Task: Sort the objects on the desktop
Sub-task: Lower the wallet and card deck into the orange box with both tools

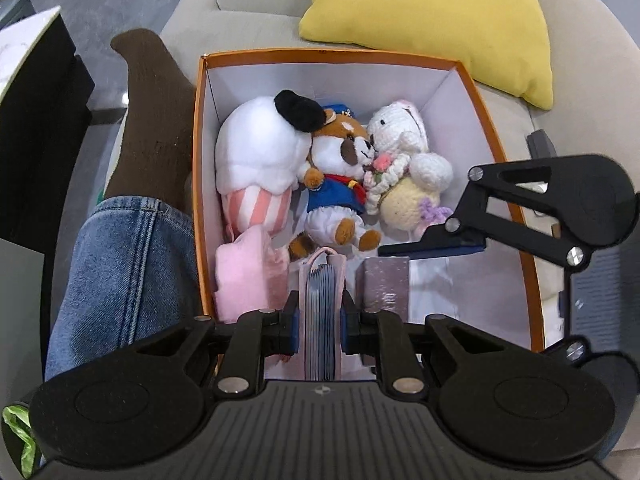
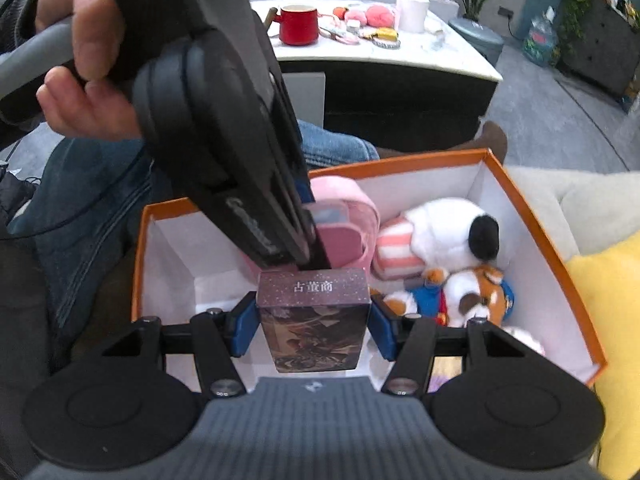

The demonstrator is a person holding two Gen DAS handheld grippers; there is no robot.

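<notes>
An orange box (image 1: 198,168) with white walls sits on a sofa and holds several plush toys: a white one with a black ear (image 1: 260,148), a fox in blue (image 1: 340,184) and a crocheted rabbit (image 1: 404,160). My left gripper (image 1: 320,320) is shut on a pink card holder (image 1: 320,312) with blue-grey pages, low inside the box. My right gripper (image 2: 312,322) is shut on a dark purple rectangular box (image 2: 314,320) with printed characters, held inside the orange box (image 2: 532,220) beside the left gripper. The purple box also shows in the left wrist view (image 1: 386,284).
A yellow cushion (image 1: 432,20) lies behind the box. A jeans-clad leg (image 1: 124,264) and brown sock (image 1: 156,120) lie left of it. A pink plush (image 1: 240,276) sits in the box's near left corner. A white table (image 2: 460,60) carries a red mug (image 2: 298,24) and small items.
</notes>
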